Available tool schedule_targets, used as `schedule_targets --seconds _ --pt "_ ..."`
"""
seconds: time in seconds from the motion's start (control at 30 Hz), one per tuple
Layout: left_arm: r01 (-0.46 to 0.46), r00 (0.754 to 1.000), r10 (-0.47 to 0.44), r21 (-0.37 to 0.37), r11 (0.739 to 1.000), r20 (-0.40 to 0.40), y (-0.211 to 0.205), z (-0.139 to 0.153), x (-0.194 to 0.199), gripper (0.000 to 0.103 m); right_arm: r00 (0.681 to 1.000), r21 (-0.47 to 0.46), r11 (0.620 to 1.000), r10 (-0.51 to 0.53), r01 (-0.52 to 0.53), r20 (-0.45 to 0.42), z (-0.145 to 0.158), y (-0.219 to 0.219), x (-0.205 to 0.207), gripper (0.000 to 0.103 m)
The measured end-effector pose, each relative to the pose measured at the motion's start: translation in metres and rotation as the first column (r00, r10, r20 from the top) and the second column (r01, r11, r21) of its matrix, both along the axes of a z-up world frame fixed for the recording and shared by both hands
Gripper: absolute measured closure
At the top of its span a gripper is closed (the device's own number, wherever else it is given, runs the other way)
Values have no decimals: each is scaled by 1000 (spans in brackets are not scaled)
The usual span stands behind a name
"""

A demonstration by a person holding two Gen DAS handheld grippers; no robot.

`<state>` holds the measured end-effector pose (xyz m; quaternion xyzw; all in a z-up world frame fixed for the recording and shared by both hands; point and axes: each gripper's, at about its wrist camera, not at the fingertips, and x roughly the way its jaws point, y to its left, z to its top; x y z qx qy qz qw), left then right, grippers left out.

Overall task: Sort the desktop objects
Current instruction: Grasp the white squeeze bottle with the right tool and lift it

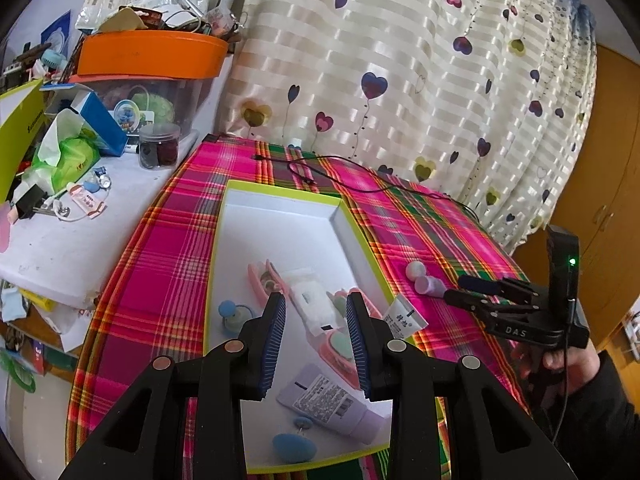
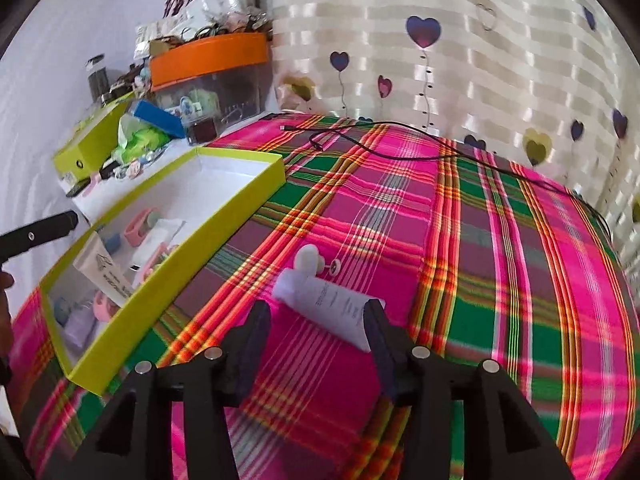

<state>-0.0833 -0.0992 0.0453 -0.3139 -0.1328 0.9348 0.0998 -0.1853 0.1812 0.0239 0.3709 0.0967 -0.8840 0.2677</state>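
Note:
A lime-rimmed white box [image 1: 360, 236] lies on the plaid cloth. It holds pink clips [image 1: 260, 280], a white packet [image 1: 312, 300], blue puffs [image 1: 294, 446] and a lavender tube [image 1: 332, 404]. My left gripper [image 1: 316, 304] hovers open over the box with nothing between its fingers. Right of the box lie a white round puff [image 2: 307, 258], a small white ring [image 2: 334, 267] and a pale lavender tube [image 2: 328, 304]. My right gripper [image 2: 316, 312] is open low over the cloth. The tube's near end rests by its right finger [image 2: 376, 328]. A small white sachet [image 1: 405, 316] leans at the box's right rim.
A black cable [image 2: 400, 148] runs across the far cloth by the heart-print curtain [image 1: 400, 60]. A cluttered white shelf [image 1: 80, 232] at left carries an orange-lidded tub [image 1: 152, 56], a jar [image 1: 159, 146] and a second lime box [image 2: 88, 140]. A hand [image 1: 560, 364] holds the right gripper.

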Motion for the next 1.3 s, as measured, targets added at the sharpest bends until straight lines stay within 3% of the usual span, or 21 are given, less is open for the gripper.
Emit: schedule_targets --seconds 0.47,0.67,0.8,0.93,1.03,1.17,1.23,1.3 --pt "0 1000 0 4 1000 6 -2 -2 -10 70 984 75 982 172 -175 38 -11 -14 -23 51" --pt "4 1000 -4 4 1000 9 -1 -2 -11 70 989 118 982 144 -148 42 -15 -16 -25 51" --pt "5 1000 -5 3 1000 6 0 0 -9 70 992 112 986 117 -121 42 -14 -13 -18 59" --pt "8 1000 -8 4 1000 -10 1 6 -5 70 993 96 989 109 -113 47 -11 -9 -11 84" --pt "15 1000 -15 2 1000 -23 4 11 0 70 992 92 989 106 -112 60 -10 -7 -7 91" --pt "25 999 -25 -2 1000 -37 8 16 7 70 991 117 984 132 -133 17 -5 -9 0 87" --pt "28 999 -28 -4 1000 -41 9 18 9 70 990 120 983 142 -139 -11 -2 -9 -2 63" --pt "28 999 -28 -1 1000 -39 10 18 10 70 988 102 983 154 -153 -5 -3 -9 -7 58"
